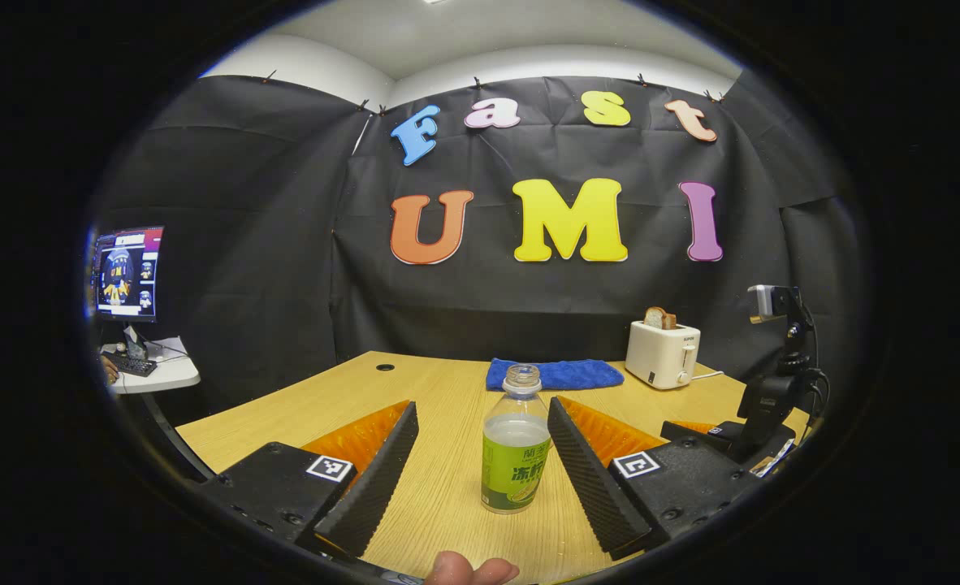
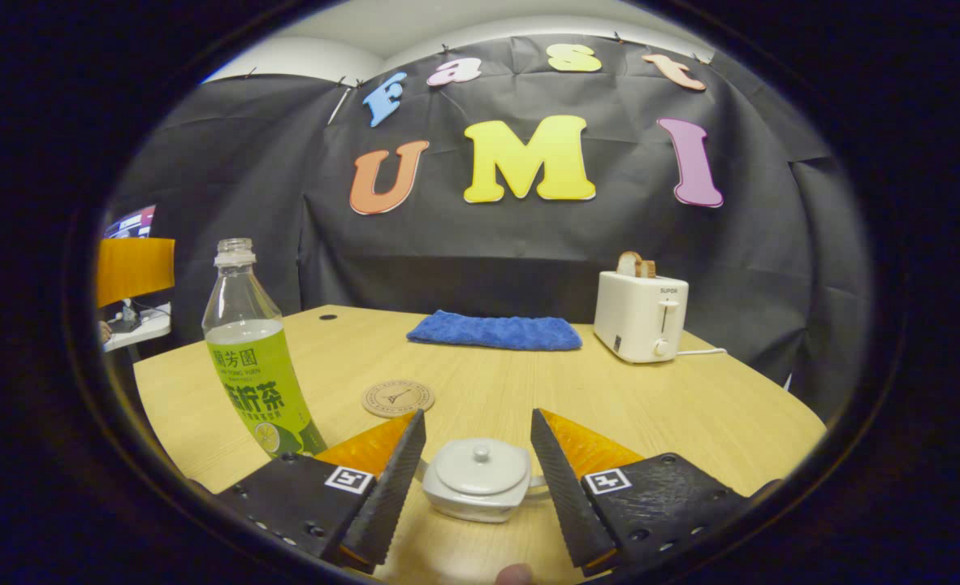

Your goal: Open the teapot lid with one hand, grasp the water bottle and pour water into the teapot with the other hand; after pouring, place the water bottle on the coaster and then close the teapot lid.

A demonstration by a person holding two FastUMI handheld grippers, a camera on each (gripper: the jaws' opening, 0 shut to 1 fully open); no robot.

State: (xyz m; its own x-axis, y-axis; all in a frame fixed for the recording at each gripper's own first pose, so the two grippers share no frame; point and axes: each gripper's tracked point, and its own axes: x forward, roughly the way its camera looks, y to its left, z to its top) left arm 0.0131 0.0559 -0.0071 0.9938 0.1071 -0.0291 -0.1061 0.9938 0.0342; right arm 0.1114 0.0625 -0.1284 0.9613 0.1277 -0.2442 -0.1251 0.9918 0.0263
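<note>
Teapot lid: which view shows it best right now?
The right gripper view: the teapot lid, with its knob, sits closed on the teapot between the open right claw. The left gripper view faces the water bottle instead.

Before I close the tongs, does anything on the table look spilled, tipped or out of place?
Nothing stands out. The water bottle stands upright, uncapped, between the open left tongs. The teapot sits lid-on between the open right tongs. The coaster lies flat and bare; no spill shows on the table.

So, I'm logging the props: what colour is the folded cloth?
Blue cloth; clearest in the right gripper view.
</note>
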